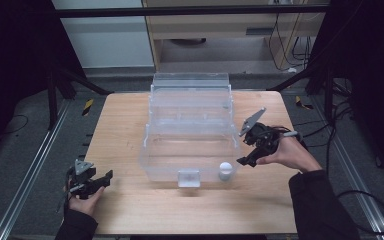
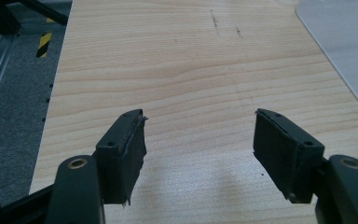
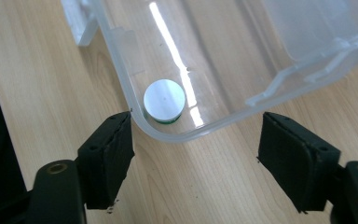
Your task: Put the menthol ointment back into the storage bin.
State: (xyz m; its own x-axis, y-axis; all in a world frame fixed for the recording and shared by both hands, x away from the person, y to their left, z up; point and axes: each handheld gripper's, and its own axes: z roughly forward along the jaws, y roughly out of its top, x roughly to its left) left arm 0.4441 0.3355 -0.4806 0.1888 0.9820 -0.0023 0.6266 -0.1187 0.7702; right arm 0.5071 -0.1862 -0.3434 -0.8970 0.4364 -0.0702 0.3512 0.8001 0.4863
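A clear plastic box (image 1: 162, 167) with stepped upper trays stands open in the middle of the wooden table (image 1: 125, 125). A small round container with a white cap (image 1: 225, 170) sits inside the box's front right corner. In the right gripper view the cap (image 3: 164, 100) lies just behind the box rim (image 3: 121, 79), with a green band below it. My right gripper (image 1: 245, 152) hangs beside that corner, outside the box, its jaws open (image 3: 198, 123) and holding nothing. My left gripper (image 1: 106, 178) rests at the table's front left, open (image 2: 200, 114) over bare wood.
A clear latch (image 1: 189, 177) sticks out of the box's front wall. A corner of the box (image 2: 349, 42) shows at the top right of the left gripper view. A yellow-black marked floor rail (image 1: 87, 106) runs left of the table. Cables (image 1: 330, 130) lie on the right.
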